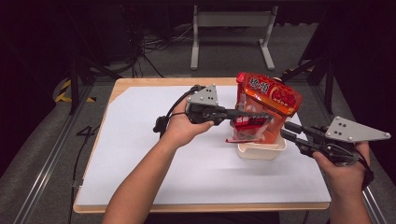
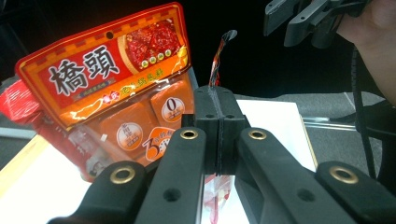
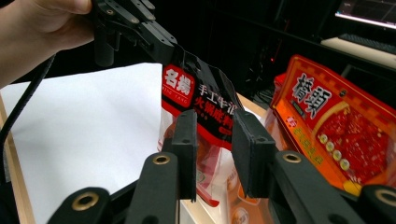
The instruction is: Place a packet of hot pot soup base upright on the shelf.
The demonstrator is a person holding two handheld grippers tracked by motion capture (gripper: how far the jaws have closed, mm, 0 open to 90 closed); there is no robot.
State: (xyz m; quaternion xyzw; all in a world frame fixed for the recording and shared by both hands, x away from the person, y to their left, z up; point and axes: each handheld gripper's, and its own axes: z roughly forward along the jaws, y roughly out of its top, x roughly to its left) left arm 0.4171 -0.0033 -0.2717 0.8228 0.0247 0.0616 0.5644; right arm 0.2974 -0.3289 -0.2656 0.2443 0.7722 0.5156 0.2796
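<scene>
High view shows a white tub (image 1: 261,150) on the white sheet (image 1: 140,154) that covers the table (image 1: 122,84), and I use this tub as the landmark. An orange packet (image 1: 273,95) stands in the tub and leans toward its far side. A red packet (image 1: 250,127) hangs just above the near-left side of the tub, held by the left gripper (image 1: 261,115). Left gripper view shows the jaws pressed together on the thin top edge of the red packet (image 2: 219,51), which is not clear from above. Right gripper view shows the black and red front of this packet (image 3: 198,100) with its print, and the left gripper (image 3: 175,53) pinching its corner. The right gripper (image 1: 284,130) is just right of the tub, its jaws spread apart and holding nothing; its fingers (image 3: 187,149) stand before the red packet.
</scene>
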